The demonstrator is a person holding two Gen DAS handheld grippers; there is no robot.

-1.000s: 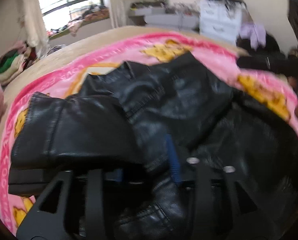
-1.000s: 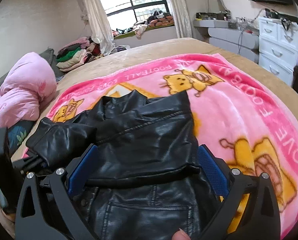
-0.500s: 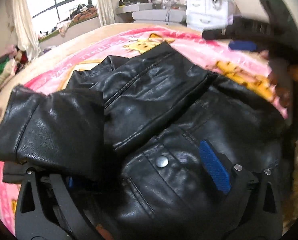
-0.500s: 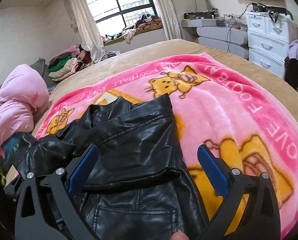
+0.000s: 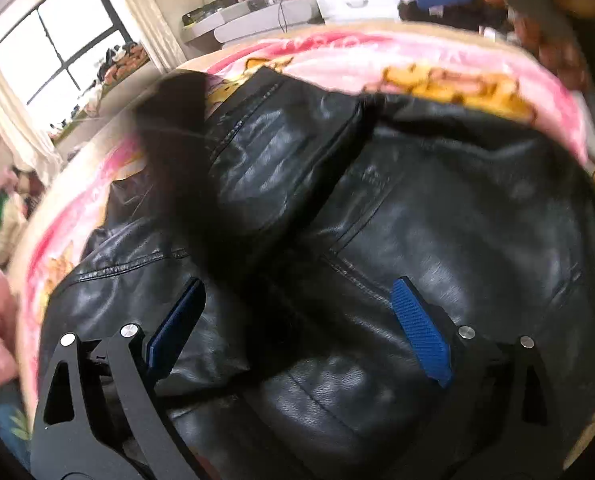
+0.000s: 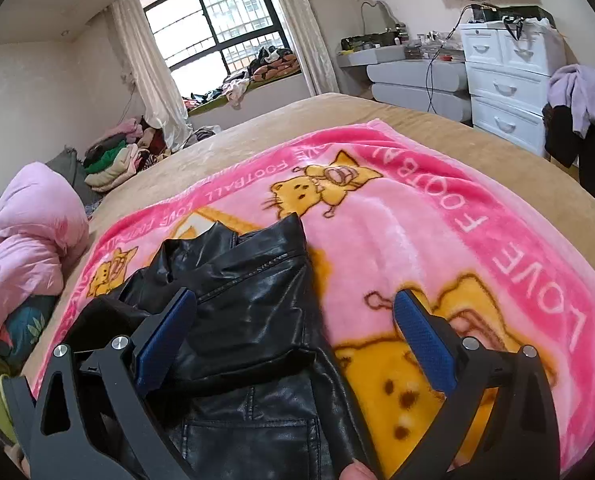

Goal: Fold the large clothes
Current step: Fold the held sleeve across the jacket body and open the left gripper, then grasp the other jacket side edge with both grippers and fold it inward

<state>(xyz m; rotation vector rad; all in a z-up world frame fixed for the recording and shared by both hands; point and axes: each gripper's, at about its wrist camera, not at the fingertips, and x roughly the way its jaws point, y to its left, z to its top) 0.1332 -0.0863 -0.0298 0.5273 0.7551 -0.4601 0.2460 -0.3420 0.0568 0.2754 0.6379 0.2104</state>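
Left gripper point(image 5: 297, 320), jaws spread wide after having just been opening, hangs over the black leather jacket point(image 5: 437, 220); its blue pads point(image 5: 419, 332) press on nothing, and jacket leather fills the space beneath and between them. Right gripper point(image 6: 293, 328), jaws likewise apart and empty, stands over the jacket's right edge point(image 6: 257, 292): one blue pad point(image 6: 165, 340) lies above the leather, the other above the blanket just beside the jacket. Black leather jacket, partly folded, a flap doubled over its body, lies on the pink cartoon blanket point(image 6: 437, 220), toward the blanket's near left part in the right wrist view. Blanket, printed with yellow cats and white lettering, is spread over a tan bed point(image 6: 297, 128). Pink bundled duvet point(image 6: 29, 236) sits left of the jacket, at the bed's edge. White drawer unit point(image 6: 509, 80) stands beyond the bed, far right of the jacket; window point(image 6: 217, 28) behind the bed. Left wrist view is motion-blurred.
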